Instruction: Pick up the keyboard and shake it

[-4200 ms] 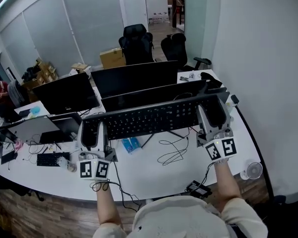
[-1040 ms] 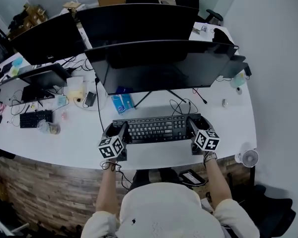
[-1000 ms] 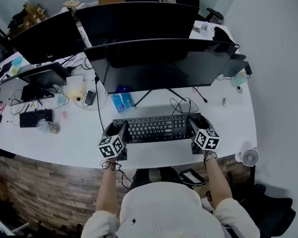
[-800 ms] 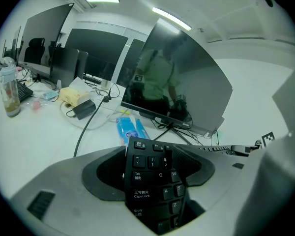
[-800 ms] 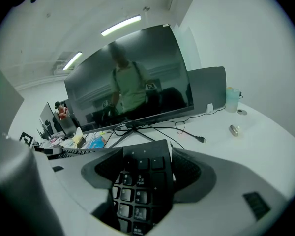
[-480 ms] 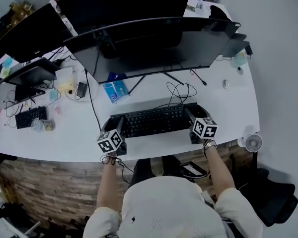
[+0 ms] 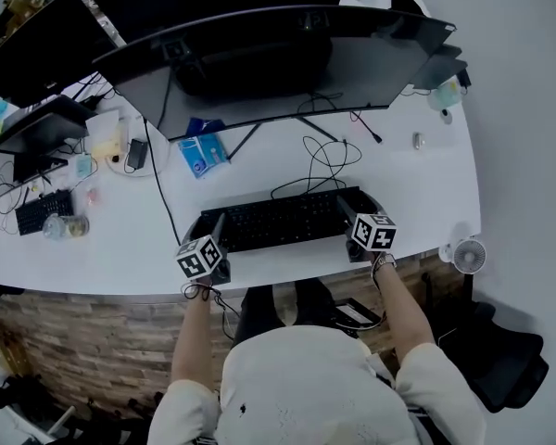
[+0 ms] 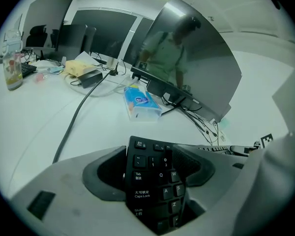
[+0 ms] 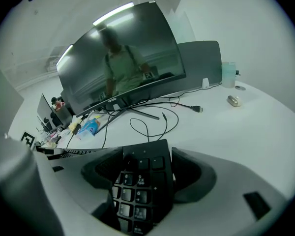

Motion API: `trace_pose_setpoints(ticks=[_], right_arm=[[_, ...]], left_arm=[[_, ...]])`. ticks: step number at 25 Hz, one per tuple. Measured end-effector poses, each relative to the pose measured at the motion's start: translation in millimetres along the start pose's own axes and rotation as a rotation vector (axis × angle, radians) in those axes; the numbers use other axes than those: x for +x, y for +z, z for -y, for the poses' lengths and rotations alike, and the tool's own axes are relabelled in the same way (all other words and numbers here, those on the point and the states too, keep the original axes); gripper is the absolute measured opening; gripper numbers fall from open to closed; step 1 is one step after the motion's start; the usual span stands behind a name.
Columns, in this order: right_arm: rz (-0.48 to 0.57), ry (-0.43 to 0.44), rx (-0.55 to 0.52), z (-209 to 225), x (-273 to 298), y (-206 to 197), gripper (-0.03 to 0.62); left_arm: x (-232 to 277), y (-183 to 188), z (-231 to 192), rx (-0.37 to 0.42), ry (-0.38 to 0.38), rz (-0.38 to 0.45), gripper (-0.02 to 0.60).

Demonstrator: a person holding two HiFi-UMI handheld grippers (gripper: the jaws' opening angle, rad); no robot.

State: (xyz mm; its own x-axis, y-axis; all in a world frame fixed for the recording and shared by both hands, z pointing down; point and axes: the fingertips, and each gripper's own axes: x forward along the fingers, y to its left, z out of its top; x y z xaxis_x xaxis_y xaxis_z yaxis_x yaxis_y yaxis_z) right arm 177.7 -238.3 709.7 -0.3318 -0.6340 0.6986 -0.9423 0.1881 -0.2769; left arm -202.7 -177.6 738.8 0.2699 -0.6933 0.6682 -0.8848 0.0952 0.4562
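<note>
The keyboard (image 7: 276, 221) had been brought down from high up to the front edge of the desk (image 7: 417, 202), still clamped at its ends by the left gripper (image 7: 213, 235) and the right gripper (image 7: 350, 213), so the shaking was likely finished.

From here the left tongs (image 8: 151, 171) are closed on the end of the black keyboard (image 8: 155, 195), with a dark padded jaw pressed against either side. The Tab, Caps Lock and Shift keys sit right between the jaws. Past them the white desk (image 8: 34, 127) stretches away, with a thick black cable (image 8: 76, 114) running toward the clutter at the back. A blue tissue pack (image 8: 142, 102) lies near the foot of a big curved monitor (image 8: 196, 68). A clear jar (image 8: 11, 68) stands well off at the left edge.
</note>
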Motion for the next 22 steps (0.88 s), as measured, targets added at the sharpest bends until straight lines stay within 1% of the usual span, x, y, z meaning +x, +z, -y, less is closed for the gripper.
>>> trace_pose_setpoints(ticks=[6,11,18,22], right_arm=[[-0.029,-0.001,0.009,8,9,-14,0.301],[-0.051,-0.007,0.012,12,15,-25,0.305],[-0.062,-0.001,0.033,15,21,-33,0.308],[-0.071,0.004,0.044,19,23,-38,0.311]], left_arm=[[10,-14,-5,-0.009,0.002,-0.028,0.285],[13,-23,-8,-0.025,0.008,-0.032,0.285],[14,-25,-10,-0.005,0.021,-0.033,0.285],[15,-26,-9,-0.005,0.011,-0.046,0.285]])
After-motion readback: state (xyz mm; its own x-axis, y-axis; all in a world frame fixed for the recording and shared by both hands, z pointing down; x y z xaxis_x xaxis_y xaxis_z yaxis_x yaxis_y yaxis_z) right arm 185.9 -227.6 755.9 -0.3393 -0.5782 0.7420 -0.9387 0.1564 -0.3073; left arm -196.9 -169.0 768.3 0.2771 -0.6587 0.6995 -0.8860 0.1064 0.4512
